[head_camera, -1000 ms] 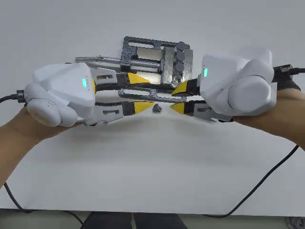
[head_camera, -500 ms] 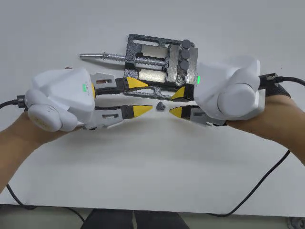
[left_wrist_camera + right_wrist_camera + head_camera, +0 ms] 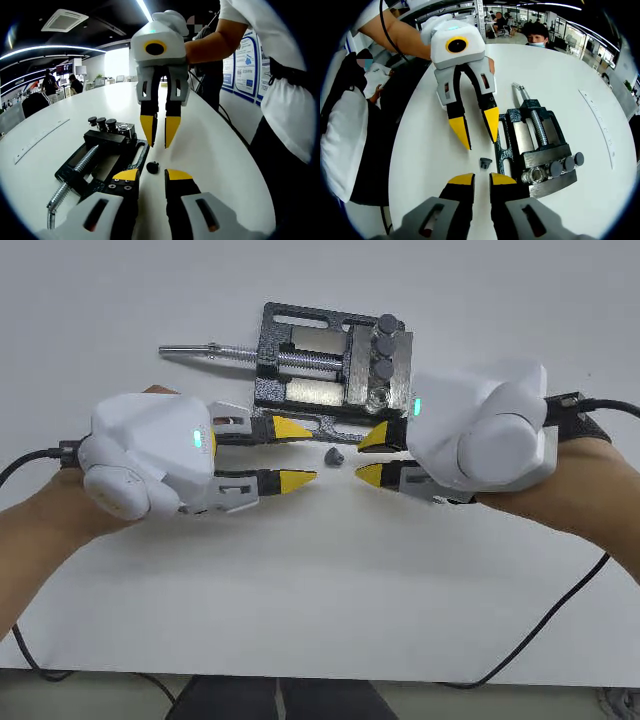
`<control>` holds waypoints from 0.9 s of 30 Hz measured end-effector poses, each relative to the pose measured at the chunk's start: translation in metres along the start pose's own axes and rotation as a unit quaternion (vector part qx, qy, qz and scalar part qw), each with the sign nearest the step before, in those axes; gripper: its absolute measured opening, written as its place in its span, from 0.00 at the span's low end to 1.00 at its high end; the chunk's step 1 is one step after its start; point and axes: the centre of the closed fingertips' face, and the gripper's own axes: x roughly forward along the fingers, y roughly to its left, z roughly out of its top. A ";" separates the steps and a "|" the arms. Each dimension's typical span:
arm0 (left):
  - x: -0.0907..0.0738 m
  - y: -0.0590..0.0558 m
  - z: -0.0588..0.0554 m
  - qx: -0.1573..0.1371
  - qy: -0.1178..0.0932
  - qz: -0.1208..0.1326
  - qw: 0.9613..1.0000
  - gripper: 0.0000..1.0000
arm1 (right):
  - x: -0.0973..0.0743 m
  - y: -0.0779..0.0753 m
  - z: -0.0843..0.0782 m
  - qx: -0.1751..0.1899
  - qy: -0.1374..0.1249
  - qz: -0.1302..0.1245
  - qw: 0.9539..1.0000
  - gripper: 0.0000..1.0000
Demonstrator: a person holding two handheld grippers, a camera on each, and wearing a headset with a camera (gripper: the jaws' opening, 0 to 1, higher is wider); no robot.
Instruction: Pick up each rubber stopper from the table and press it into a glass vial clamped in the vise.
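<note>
**Left claw** [image 3: 295, 452] and **right claw** [image 3: 368, 455]. Both are shown parted and empty, and the left is spread wider than the right. Each has yellow wedge-shaped tips on black fingers, carried by a white moulded housing. The two sets of tips are pointed at each other and kept apart.

**Rubber stopper** [image 3: 333, 455]. One small, dark grey, flanged stopper is seen lying on the smooth white surface [image 3: 320, 580]. It sits between the two claws, is touched by neither, and lies just in front of the vise [image 3: 270, 335].

**Vise.** It is made of black metal with bright steel plates, and a threaded screw [image 3: 215, 352] projects from one side. Four vials are clamped in it in a row. Three are stoppered vials [image 3: 383, 344] closed with dark round caps. The fourth, an open glass vial [image 3: 378, 395], is clear and stands at the end nearest the right claw.
</note>
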 end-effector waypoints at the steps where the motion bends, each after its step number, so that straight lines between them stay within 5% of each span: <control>1: 0.001 0.000 -0.001 -0.001 0.001 -0.001 1.000 0.16 | 0.000 0.000 0.000 0.001 0.000 0.000 1.000 0.11; 27: -0.003 0.001 0.002 -0.032 -0.014 0.011 0.999 0.18 | 0.017 -0.005 -0.003 0.025 -0.015 -0.011 1.000 0.12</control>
